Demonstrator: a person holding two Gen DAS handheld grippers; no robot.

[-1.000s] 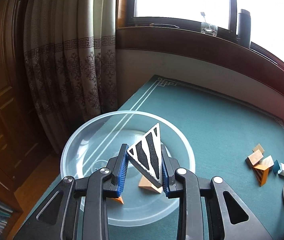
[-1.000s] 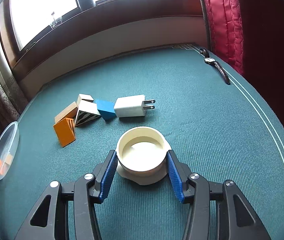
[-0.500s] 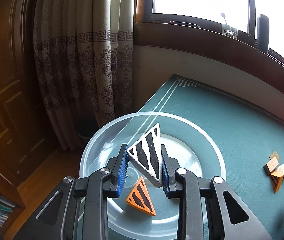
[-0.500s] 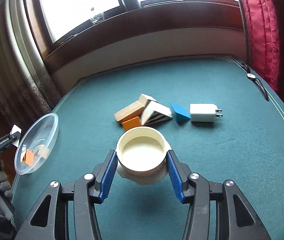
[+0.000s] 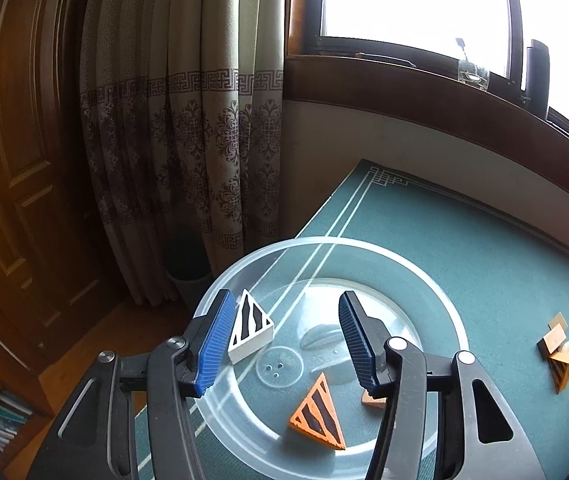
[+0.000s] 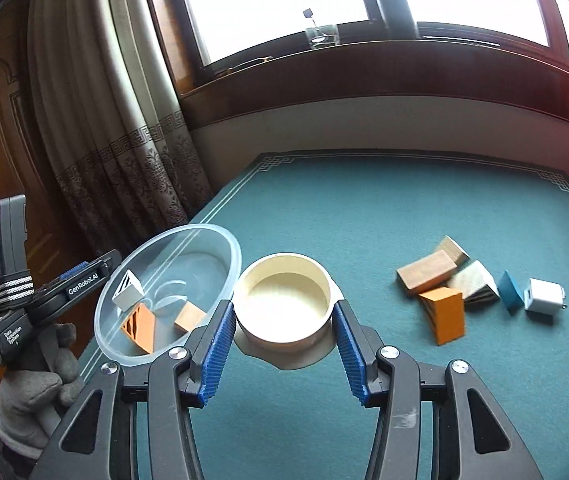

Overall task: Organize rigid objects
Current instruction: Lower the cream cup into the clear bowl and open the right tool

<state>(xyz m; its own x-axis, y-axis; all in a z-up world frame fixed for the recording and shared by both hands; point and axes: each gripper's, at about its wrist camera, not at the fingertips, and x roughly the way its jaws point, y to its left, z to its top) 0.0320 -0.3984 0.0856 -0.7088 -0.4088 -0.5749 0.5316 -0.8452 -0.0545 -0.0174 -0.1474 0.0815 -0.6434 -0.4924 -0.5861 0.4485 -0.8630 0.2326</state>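
Left gripper [image 5: 284, 344], jaws wide, above the clear bowl [image 5: 436, 300] holding the white striped wedge [image 5: 250, 332]. Right gripper [image 6: 282, 350] clamps the cream cup [image 6: 284, 304].

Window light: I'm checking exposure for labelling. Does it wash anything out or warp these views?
Left wrist: window blown white, clear bowl rim glinting, curtain bowed by fisheye. Right wrist: panes clipped, cream cup and blocks evenly lit, sharp.
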